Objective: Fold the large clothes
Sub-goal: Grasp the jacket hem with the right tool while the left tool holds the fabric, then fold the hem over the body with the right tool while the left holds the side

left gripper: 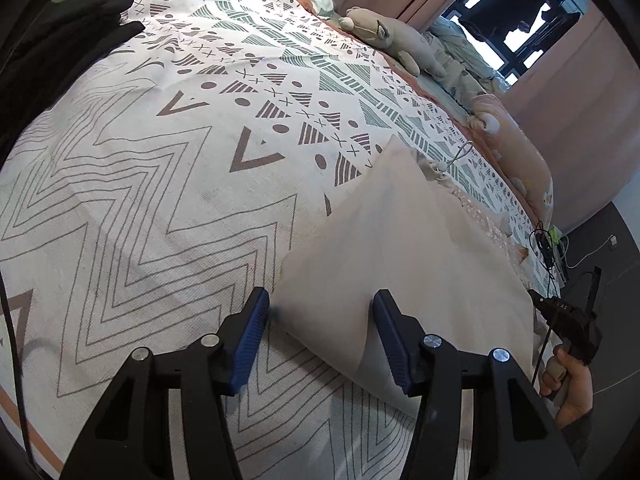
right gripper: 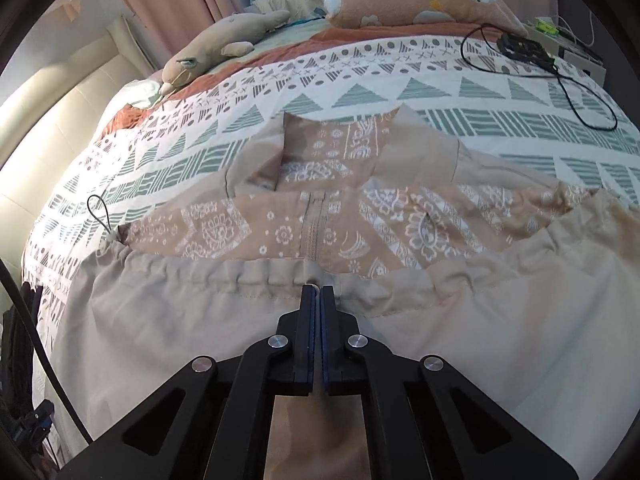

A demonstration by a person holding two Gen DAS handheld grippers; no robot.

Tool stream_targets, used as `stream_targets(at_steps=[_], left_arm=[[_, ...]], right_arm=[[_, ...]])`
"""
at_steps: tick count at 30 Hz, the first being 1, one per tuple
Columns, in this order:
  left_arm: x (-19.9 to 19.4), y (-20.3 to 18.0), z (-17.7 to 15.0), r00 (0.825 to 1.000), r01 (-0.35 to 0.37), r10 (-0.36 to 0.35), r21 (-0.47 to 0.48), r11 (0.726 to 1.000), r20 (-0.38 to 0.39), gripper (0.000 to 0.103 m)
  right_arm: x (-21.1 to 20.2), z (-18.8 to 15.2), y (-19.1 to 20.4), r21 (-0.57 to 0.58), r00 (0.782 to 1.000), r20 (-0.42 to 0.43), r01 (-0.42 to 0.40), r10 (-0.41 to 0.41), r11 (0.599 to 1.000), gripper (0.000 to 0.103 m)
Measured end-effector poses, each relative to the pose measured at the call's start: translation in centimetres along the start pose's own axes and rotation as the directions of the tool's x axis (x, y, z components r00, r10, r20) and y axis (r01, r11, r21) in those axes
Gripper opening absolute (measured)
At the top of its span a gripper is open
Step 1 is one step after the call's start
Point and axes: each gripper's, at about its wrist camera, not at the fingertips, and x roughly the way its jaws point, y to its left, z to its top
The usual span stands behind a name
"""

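The right gripper pinches the gathered hem of a beige jacket. The jacket lies spread across the patterned bedspread.

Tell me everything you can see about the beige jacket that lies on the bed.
The beige jacket is a thin woven garment, plain on the outside, with a tan paisley-printed lining, a centre zipper and a gathered drawstring hem whose cord loop hangs out at one end. It lies spread on the patterned bedspread, hem turned back so the lining shows. The right gripper is shut on the hem. The left gripper is open around another edge.
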Motion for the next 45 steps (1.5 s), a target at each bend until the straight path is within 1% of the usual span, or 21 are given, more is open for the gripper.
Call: stream_targets(at_steps=[3,6,10,12,14,16,19,22,25,26,28,29,31,32,35,39,43,45], left_arm=[[0.1,0.0,0.0,1.000,0.016,-0.016,-0.011,1.000,-0.007,0.055],[0.0,0.0,0.1,0.999,0.032,-0.032,-0.031,0.999,-0.006,0.055],[-0.3,0.4,0.0,0.997,0.075,-0.076,-0.083,0.994,-0.009,0.055],[-0.4,0.5,-0.1,0.995,0.101,-0.103,-0.112,0.989,-0.014,0.055],[-0.1,0.6,-0.3,0.990,0.131,-0.136,-0.138,0.982,-0.025,0.055],[0.9,0.7,-0.4,0.981,0.172,-0.184,-0.176,0.969,-0.056,0.055],[2.3,0.4,-0.6,0.975,0.184,-0.204,-0.195,0.963,-0.090,0.055],[3.3,0.5,0.4,0.974,0.190,-0.213,-0.224,0.956,-0.082,0.055],[4.4,0.4,1.3,0.965,0.234,-0.256,-0.237,0.943,-0.065,0.055],[4.5,0.4,1.4,0.961,0.251,-0.271,-0.235,0.939,-0.056,0.046],[4.7,0.5,1.5,0.953,0.276,-0.298,-0.238,0.931,-0.060,0.022],[4.8,0.6,1.4,0.948,0.290,-0.313,-0.248,0.924,-0.058,0.019],[4.5,0.4,1.5,0.945,0.303,-0.323,-0.243,0.922,-0.047,0.016],[4.2,0.1,1.6,0.940,0.321,-0.339,-0.239,0.916,-0.036,0.015],[3.2,-0.6,2.1,0.920,0.381,-0.391,-0.225,0.897,-0.002,0.014],[2.2,-2.0,2.9,0.896,0.437,-0.445,-0.210,0.875,0.010,0.013],[1.3,-3.5,4.0,0.874,0.478,-0.487,-0.205,0.854,0.012,0.013],[0.9,-4.3,4.4,0.866,0.493,-0.500,-0.189,0.849,0.014,0.013]], right_arm=[[0.5,0.3,-0.1,-0.002,1.000,0.000,-0.001,0.001,1.000,0.000],[0.8,0.7,-0.8,0.016,1.000,-0.007,-0.018,0.019,1.000,0.000],[1.5,1.4,-1.5,0.029,1.000,-0.013,-0.022,0.023,0.999,0.000],[2.4,1.9,-1.8,0.041,0.999,-0.030,-0.021,0.022,0.999,0.000],[3.7,1.8,-2.1,0.064,0.998,-0.055,-0.027,0.031,0.998,0.000],[4.0,1.8,-2.2,0.072,0.998,-0.056,-0.033,0.037,0.997,0.000],[4.2,1.9,-2.6,0.085,0.997,-0.056,-0.051,0.056,0.995,0.000],[4.2,1.8,-3.0,0.099,0.996,-0.056,-0.066,0.072,0.993,0.000],[4.1,2.0,-3.1,0.107,0.996,-0.053,-0.071,0.077,0.992,0.000],[4.0,2.0,-3.2,0.121,0.995,-0.051,-0.079,0.086,0.990,0.000],[3.4,2.1,-3.6,0.148,0.992,-0.048,-0.107,0.115,0.983,0.000],[2.9,2.1,-3.7,0.156,0.990,-0.046,-0.123,0.132,0.980,0.000],[1.5,1.9,-4.2,0.165,0.986,-0.042,-0.154,0.163,0.974,0.000],[0.6,1.7,-4.5,0.166,0.985,-0.035,-0.159,0.167,0.973,0.000],[-2.6,0.5,-4.8,0.135,0.989,0.015,-0.149,0.148,0.980,0.000],[-5.9,-1.4,-5.0,0.134,0.985,0.071,-0.164,0.155,0.977,0.001],[-8.0,-4.2,-5.0,0.129,0.986,0.082,-0.158,0.149,0.979,0.001],[-9.0,-5.9,-5.2,0.132,0.984,0.088,-0.167,0.156,0.977,0.004]])
